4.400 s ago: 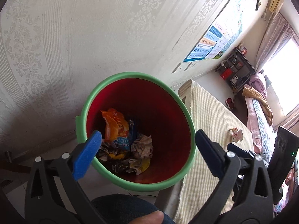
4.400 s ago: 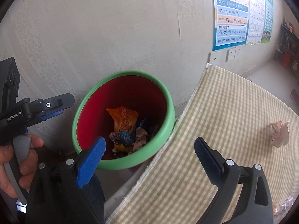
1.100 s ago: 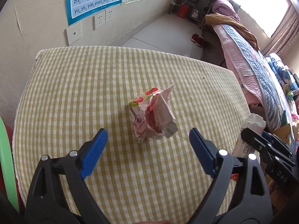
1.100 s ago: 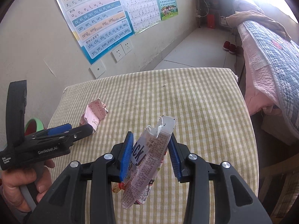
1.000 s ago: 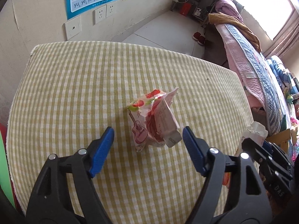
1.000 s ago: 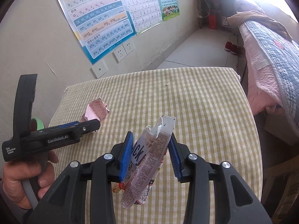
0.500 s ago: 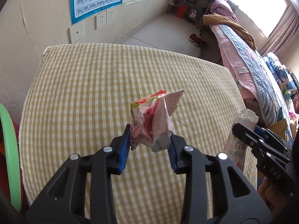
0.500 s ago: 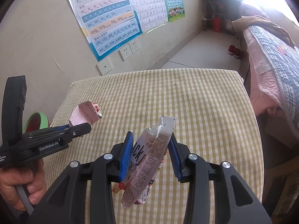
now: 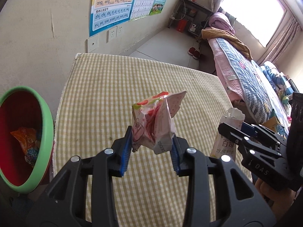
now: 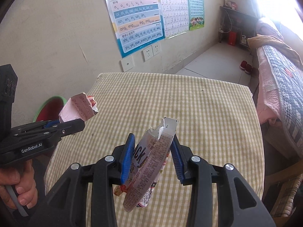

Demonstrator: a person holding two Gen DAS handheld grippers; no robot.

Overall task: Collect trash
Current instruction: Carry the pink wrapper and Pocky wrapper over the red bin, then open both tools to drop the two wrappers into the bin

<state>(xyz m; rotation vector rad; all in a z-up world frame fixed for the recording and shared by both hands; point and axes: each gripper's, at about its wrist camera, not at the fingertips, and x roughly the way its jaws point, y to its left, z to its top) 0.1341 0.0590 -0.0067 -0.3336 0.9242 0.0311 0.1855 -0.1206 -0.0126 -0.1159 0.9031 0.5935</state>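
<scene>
pink wrapper (image 9: 155, 121) clamped between left fingers (image 9: 126, 151); torn packet (image 10: 149, 162) between right fingers (image 10: 128, 155)

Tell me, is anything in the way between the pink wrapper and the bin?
Nothing visible is. The left gripper holds the pink wrapper above the checked tablecloth, and the bin stands open just past the table's edge.

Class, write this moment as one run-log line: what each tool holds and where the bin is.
left tool: shut on pink carton | right tool: shut on wrapper | bin: left of table, holds trash
</scene>
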